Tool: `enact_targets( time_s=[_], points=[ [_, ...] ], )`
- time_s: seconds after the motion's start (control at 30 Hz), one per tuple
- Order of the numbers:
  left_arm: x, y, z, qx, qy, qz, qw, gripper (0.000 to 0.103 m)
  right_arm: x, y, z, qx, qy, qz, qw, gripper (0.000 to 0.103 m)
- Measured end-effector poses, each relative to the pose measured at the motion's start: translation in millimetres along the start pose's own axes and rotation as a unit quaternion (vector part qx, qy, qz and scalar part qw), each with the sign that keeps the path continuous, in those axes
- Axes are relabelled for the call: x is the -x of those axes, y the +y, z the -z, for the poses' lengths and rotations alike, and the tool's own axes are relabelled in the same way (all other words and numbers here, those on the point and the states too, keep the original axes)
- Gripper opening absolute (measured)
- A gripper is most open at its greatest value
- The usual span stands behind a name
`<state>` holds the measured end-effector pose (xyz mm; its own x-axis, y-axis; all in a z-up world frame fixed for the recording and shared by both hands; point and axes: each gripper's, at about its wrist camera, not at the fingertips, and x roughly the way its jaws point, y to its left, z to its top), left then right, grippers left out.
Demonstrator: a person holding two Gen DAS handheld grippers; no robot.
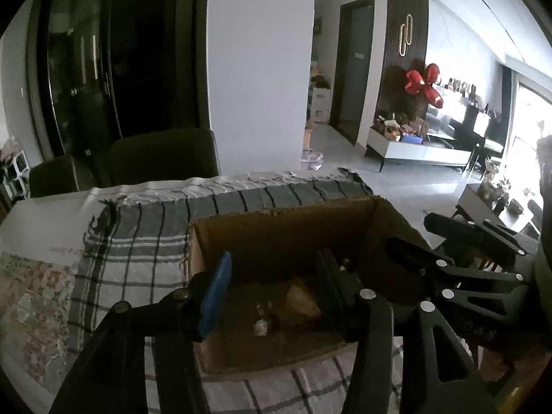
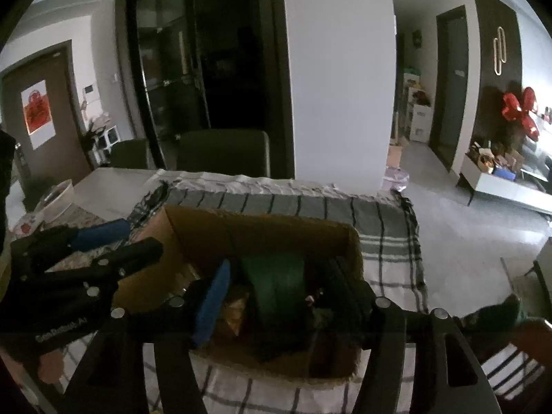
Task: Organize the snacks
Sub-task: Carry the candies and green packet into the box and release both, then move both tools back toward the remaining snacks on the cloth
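1. Cardboard box (image 1: 286, 238) on checked cloth (image 1: 138, 258), open top, close in front of both claws.
2. Left gripper (image 1: 272, 293): jaws spread, nothing pinched; aimed down over box's left half.
3. Right gripper (image 2: 279, 296): jaws spread, nothing pressed between the pads; green packet (image 2: 276, 283) seen between them, lying in box – prob. free.
4. Inside box: green packet upright-ish at right part, yellowish snack bag (image 2: 236, 310) beside it, small white bit (image 1: 260, 327) on box floor. Dim, so contents hard to tell apart.
5. Progress est.: several snacks already boxed, both claws empty. No loose snacks visible on cloth, so what's left can't be judged.
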<state>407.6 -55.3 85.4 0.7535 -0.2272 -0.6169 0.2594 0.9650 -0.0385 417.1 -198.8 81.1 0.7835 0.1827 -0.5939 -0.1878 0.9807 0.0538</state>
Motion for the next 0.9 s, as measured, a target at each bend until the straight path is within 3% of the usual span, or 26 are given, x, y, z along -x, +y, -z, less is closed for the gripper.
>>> enact_targets(
  time_s=[0.33,0.67,0.9],
  points=[
    [51,-13,31,-0.018,-0.036,-0.001,0.9992,0.055,49,7,26,-0.001,-0.032,0.028,0.999,0.061],
    [96,-30,55,-0.040,-0.055,0.003,0.9977,0.055,90,16,55,-0.005,-0.037,0.006,0.999,0.061],
    [119,-40,79,-0.052,-0.065,-0.009,0.9965,0.055,114,21,75,-0.004,-0.052,0.019,0.998,0.061]
  ],
)
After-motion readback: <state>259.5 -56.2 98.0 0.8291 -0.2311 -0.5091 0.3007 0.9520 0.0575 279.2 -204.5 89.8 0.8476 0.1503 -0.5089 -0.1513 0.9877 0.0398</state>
